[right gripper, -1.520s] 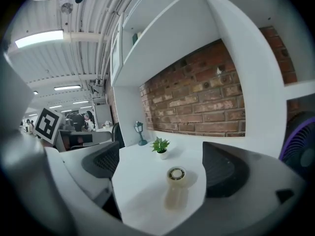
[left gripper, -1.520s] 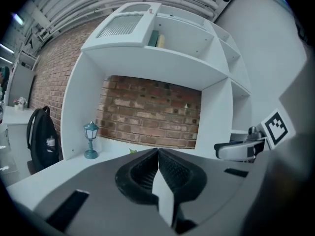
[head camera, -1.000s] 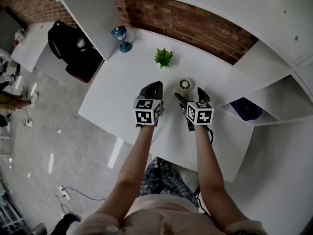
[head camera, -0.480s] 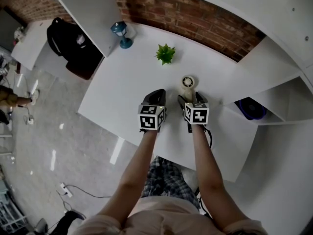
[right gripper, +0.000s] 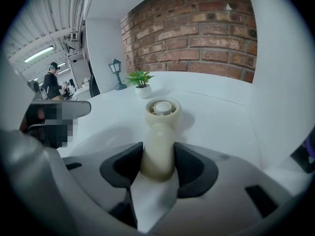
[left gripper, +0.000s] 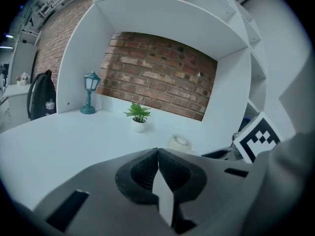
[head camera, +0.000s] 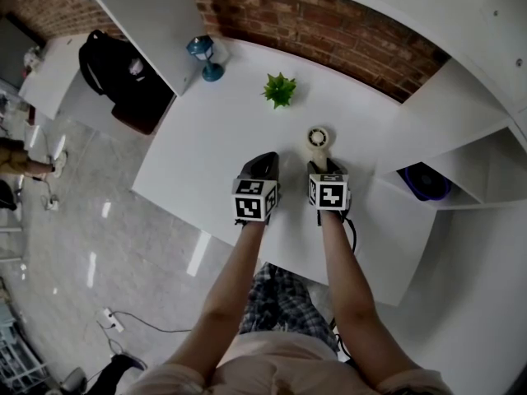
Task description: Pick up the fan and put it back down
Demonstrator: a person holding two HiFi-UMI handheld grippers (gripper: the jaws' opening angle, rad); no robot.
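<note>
A cream hand-held fan point(head camera: 318, 138) lies on the white desk point(head camera: 206, 146), round head away from me. In the right gripper view its head point(right gripper: 163, 108) rests on the desk and its handle runs back between the jaws. My right gripper point(head camera: 326, 165) has just been closing, and both pads point(right gripper: 188, 162) press on the handle. To its left, my left gripper point(head camera: 263, 163) hovers low over the desk. It is shut with nothing in it point(left gripper: 158, 173), and the fan point(left gripper: 179, 142) lies beyond it to the right.
A small potted plant point(head camera: 279, 90) and a teal lantern lamp point(head camera: 203, 56) stand toward the brick back wall. A blue object point(head camera: 424, 181) sits in the right shelf bay. A black bag point(head camera: 111, 68) lies on the neighbouring desk. The desk's front edge is under my wrists.
Both grippers have come down toward the desk. The right jaws, wide open a second ago, have closed round the fan's handle. The fan itself has not moved.
</note>
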